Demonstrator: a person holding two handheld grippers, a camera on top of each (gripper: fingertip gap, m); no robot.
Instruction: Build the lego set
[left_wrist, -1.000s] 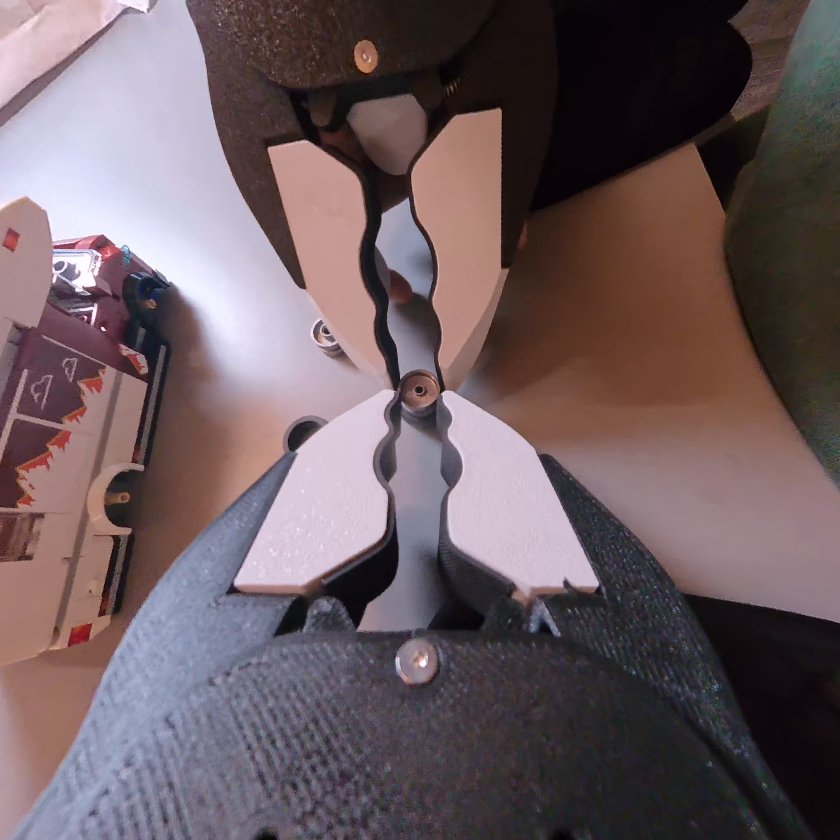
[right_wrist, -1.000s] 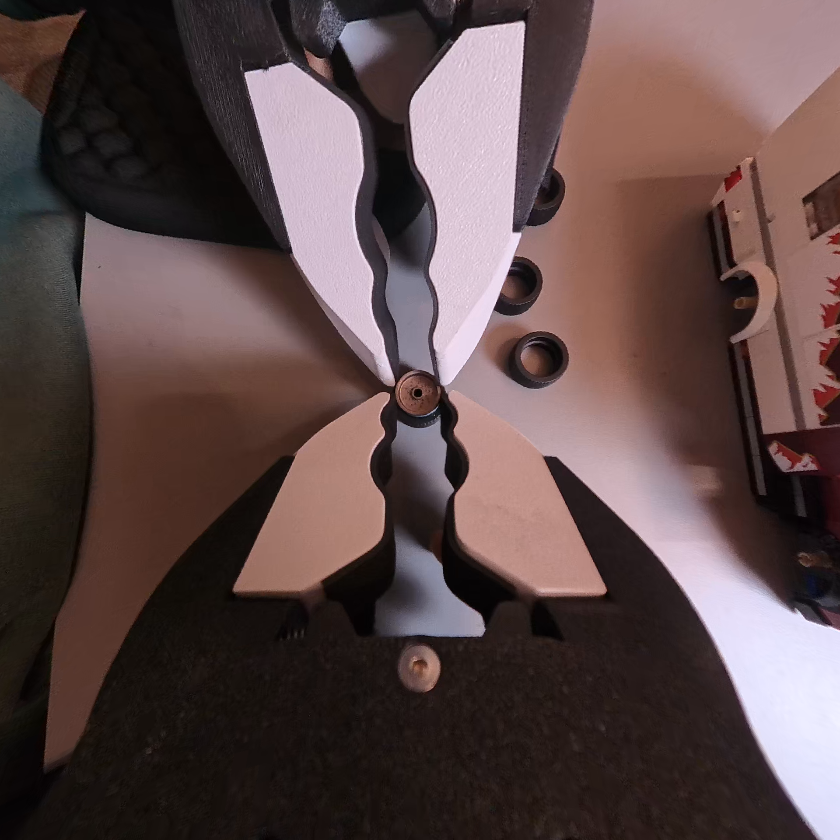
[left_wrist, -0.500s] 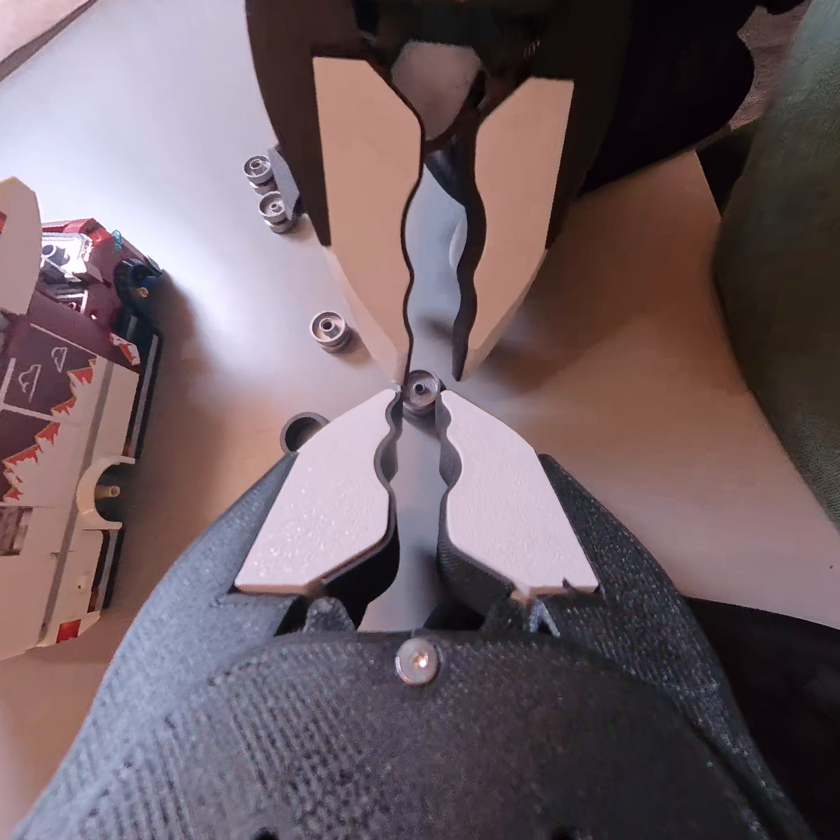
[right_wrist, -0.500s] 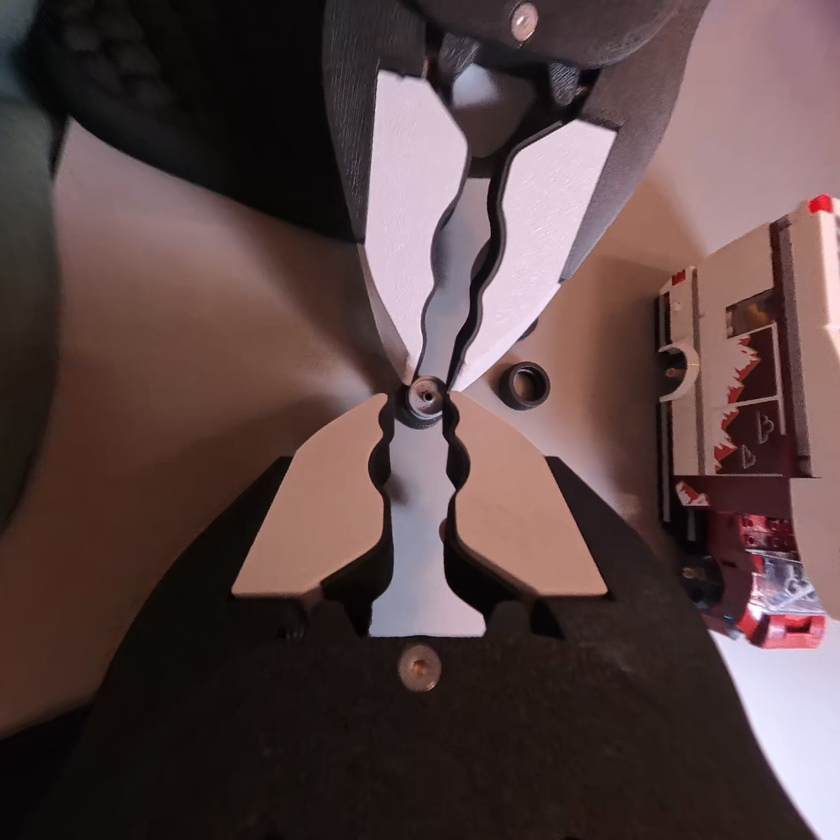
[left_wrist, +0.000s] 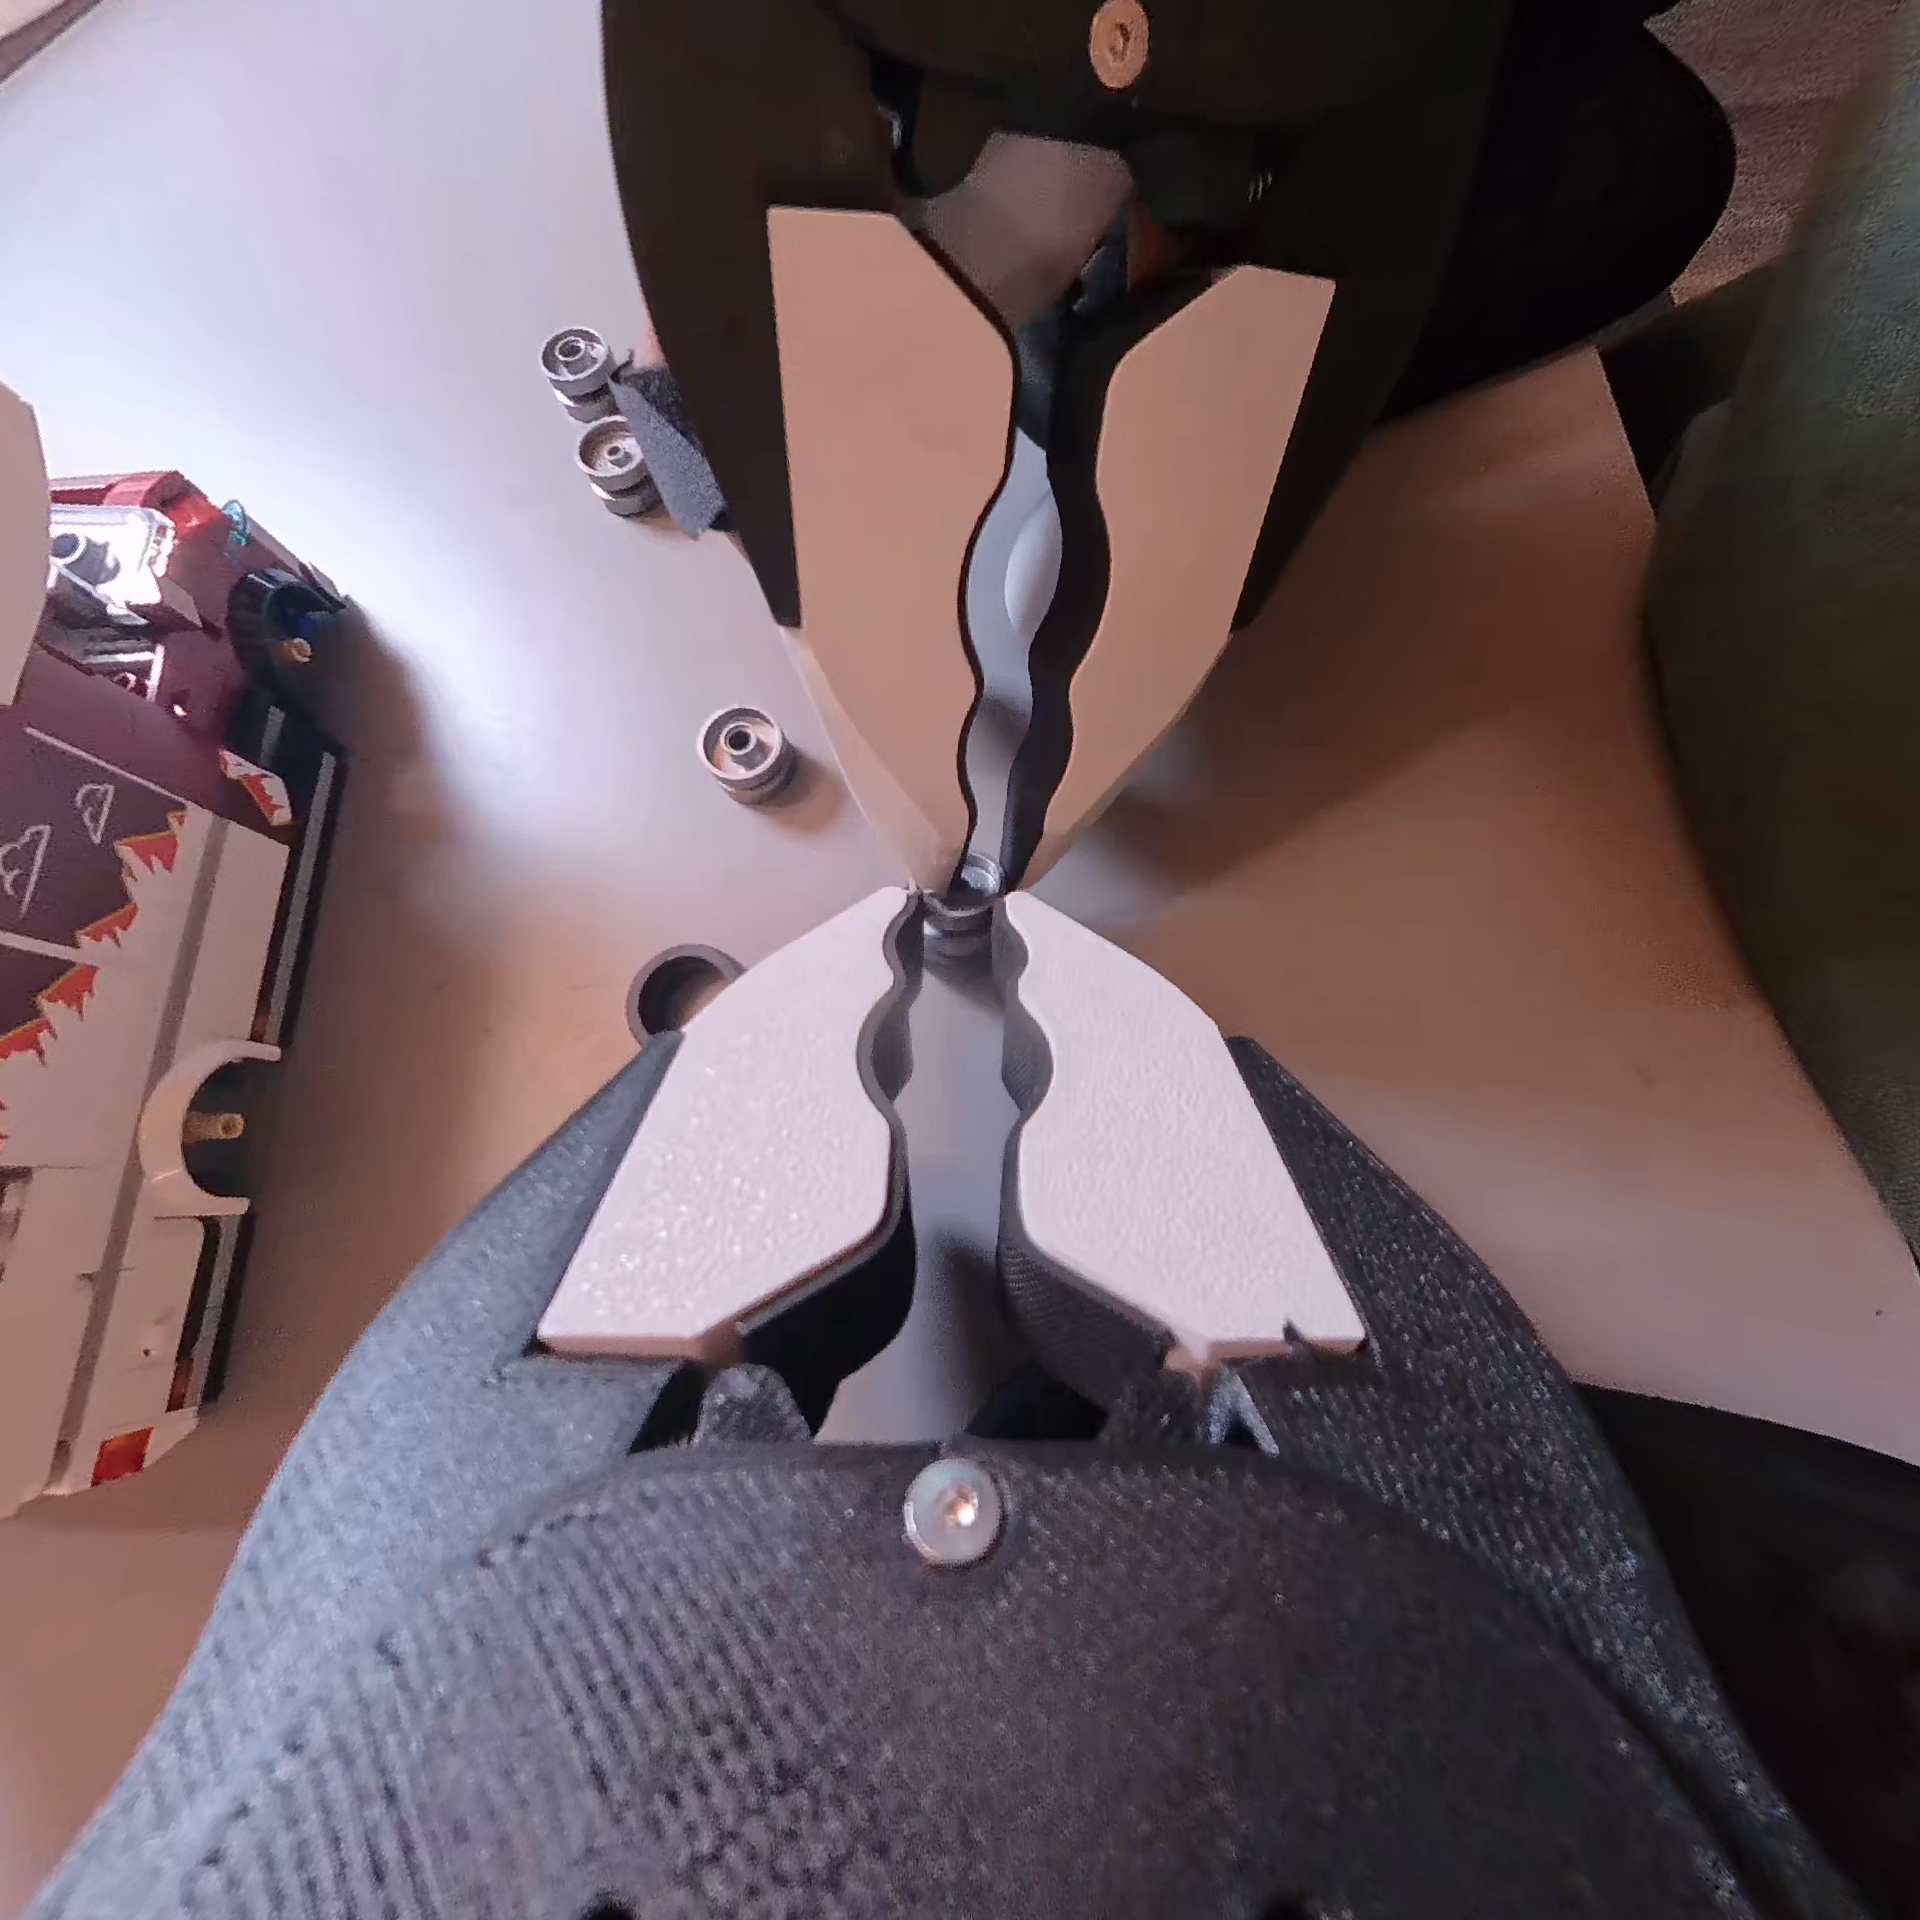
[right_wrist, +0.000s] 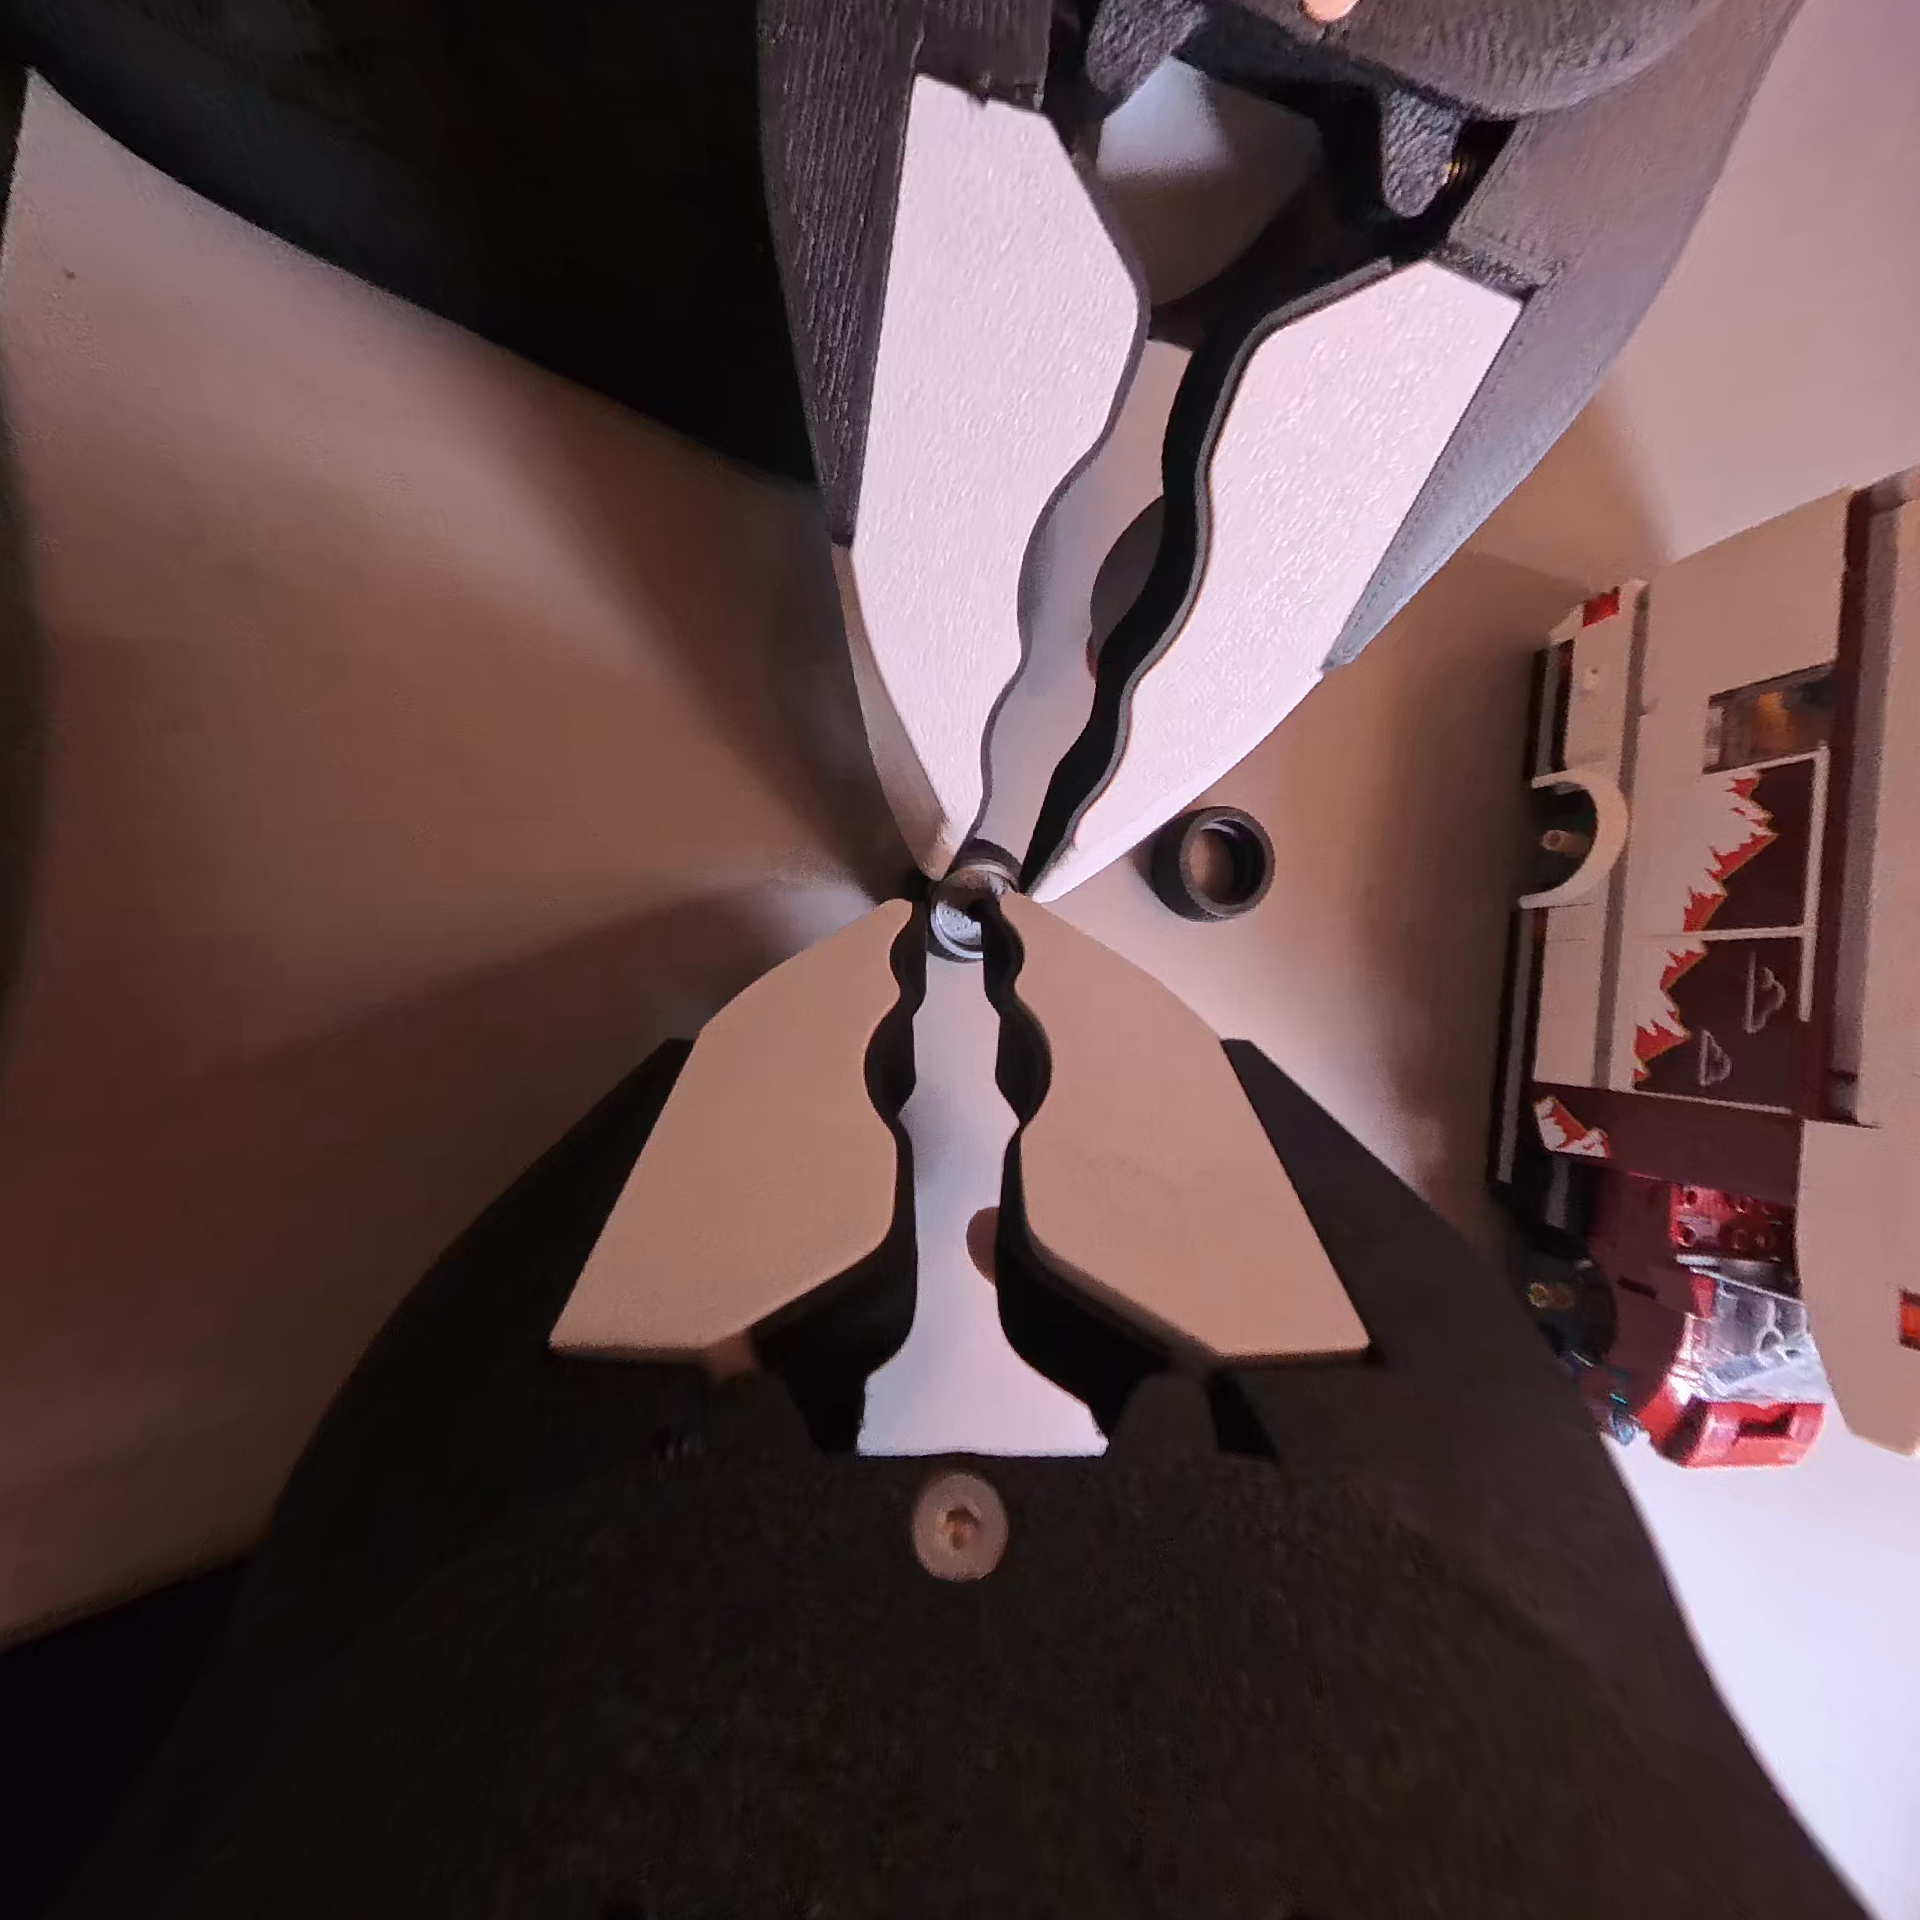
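Note:
A small wheel (left_wrist: 956, 925) with a grey hub hangs above the table (left_wrist: 312, 312) between my two grippers, which meet tip to tip. My left gripper (left_wrist: 958, 914) is shut on it, with both pads against its sides. My right gripper (left_wrist: 982, 868) comes from the far side and its tips close on the wheel's far end. In the right wrist view the wheel (right_wrist: 954, 923) shows a pale grey face with a dark rim between the pads of my right gripper (right_wrist: 956, 927). The left gripper (right_wrist: 987, 862) grips it from the opposite side.
Loose grey hubs (left_wrist: 744, 750) (left_wrist: 613, 462) lie on the table at the left. A black tyre (right_wrist: 1210, 862) lies beside the fingertips and also shows in the left wrist view (left_wrist: 675, 987). A white and dark red brick-built vehicle (right_wrist: 1714, 935) lies on its side. Green upholstery (left_wrist: 1787, 623) is at the right. My left and right fingertips are right by each other.
My right gripper's fingers have drawn closer together on the wheel, and it has tilted relative to the left one. The left gripper keeps its grip.

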